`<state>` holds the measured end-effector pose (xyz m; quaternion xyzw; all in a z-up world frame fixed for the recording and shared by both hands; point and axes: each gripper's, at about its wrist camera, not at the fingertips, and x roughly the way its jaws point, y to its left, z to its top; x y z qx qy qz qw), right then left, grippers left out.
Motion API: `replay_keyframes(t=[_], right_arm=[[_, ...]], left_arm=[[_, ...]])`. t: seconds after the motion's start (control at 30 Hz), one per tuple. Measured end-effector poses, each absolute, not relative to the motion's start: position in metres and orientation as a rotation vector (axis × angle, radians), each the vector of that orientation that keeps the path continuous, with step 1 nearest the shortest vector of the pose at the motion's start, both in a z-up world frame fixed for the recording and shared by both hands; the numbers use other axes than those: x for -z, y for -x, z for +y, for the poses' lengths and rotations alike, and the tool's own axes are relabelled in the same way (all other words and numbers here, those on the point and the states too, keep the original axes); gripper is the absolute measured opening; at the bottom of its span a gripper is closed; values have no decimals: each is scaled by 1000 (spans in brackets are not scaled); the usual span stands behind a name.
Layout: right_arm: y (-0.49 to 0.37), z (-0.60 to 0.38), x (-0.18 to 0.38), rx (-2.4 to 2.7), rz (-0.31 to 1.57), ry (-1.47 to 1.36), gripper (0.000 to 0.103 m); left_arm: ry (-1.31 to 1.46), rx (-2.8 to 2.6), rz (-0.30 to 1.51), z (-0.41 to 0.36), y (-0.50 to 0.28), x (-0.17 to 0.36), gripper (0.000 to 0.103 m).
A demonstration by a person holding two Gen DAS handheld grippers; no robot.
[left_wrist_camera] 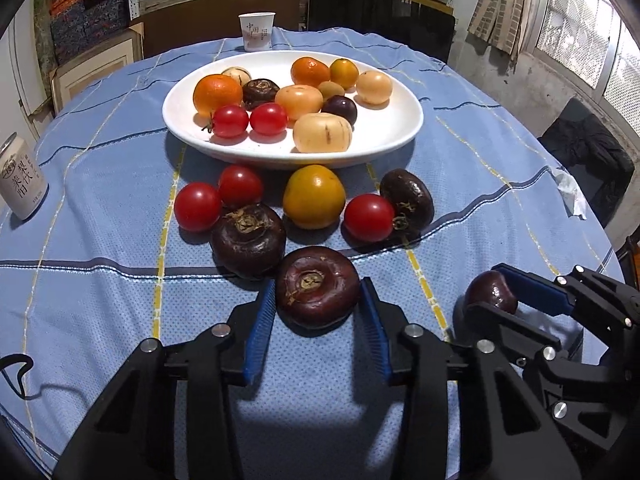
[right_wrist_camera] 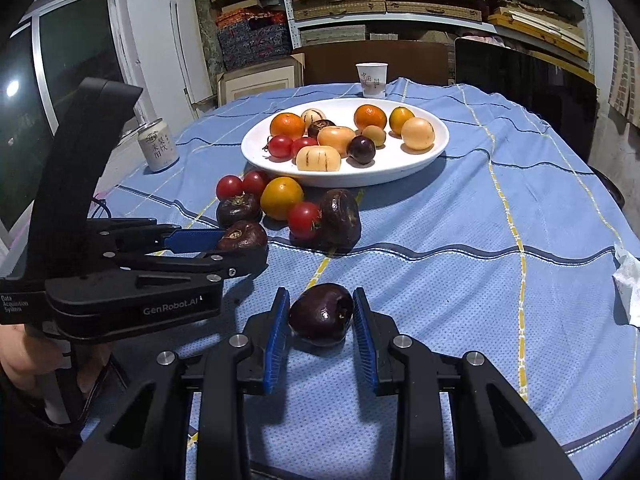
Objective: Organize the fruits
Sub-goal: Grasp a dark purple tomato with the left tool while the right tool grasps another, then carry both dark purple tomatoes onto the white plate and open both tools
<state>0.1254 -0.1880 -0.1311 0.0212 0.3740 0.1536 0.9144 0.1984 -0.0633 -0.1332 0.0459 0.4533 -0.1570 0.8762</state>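
Observation:
A white plate point(left_wrist_camera: 384, 136) holds several fruits: oranges, red tomatoes, pale yellow fruits and dark ones. In front of it on the blue cloth lie red tomatoes point(left_wrist_camera: 197, 206), a yellow-orange fruit point(left_wrist_camera: 314, 196) and dark brown fruits point(left_wrist_camera: 248, 240). My left gripper point(left_wrist_camera: 318, 292) is closed around a dark brown fruit point(left_wrist_camera: 318, 286) resting on the cloth; it also shows in the right wrist view point(right_wrist_camera: 242, 236). My right gripper point(right_wrist_camera: 322, 312) is closed around another dark fruit point(right_wrist_camera: 322, 314) on the cloth, seen at lower right in the left wrist view point(left_wrist_camera: 490, 292).
A paper cup point(left_wrist_camera: 257, 31) stands behind the plate. A drink can point(left_wrist_camera: 21, 178) stands at the left edge of the table. A crumpled tissue point(left_wrist_camera: 570, 192) lies at the right edge. Chairs and shelves of boxes stand beyond the table.

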Motion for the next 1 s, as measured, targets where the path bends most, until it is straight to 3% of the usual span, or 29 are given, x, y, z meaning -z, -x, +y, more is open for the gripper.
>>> replay_keyframes(t=[0.33, 0.53, 0.63, 0.67, 0.7, 0.77, 1.0], right_arm=[[-125, -188, 131, -311, 770, -39, 32], [-125, -189, 132, -318, 773, -49, 32], [-126, -190, 133, -316, 777, -60, 32], [-126, -190, 133, -319, 777, -62, 32], [-125, -189, 133, -322, 775, -59, 32], [-125, -189, 132, -324, 772, -60, 32], [-125, -191, 132, -324, 768, -71, 32]], left_arm=[[-95, 321, 951, -64, -202, 134, 43], [-85, 326, 956, -72, -205, 135, 61], [-91, 320, 956, -74, -205, 135, 62], [-91, 321, 954, -74, -205, 135, 61], [-90, 318, 951, -74, -204, 135, 51], [-84, 314, 938, -70, -203, 133, 41], [-83, 308, 895, -58, -182, 124, 41]])
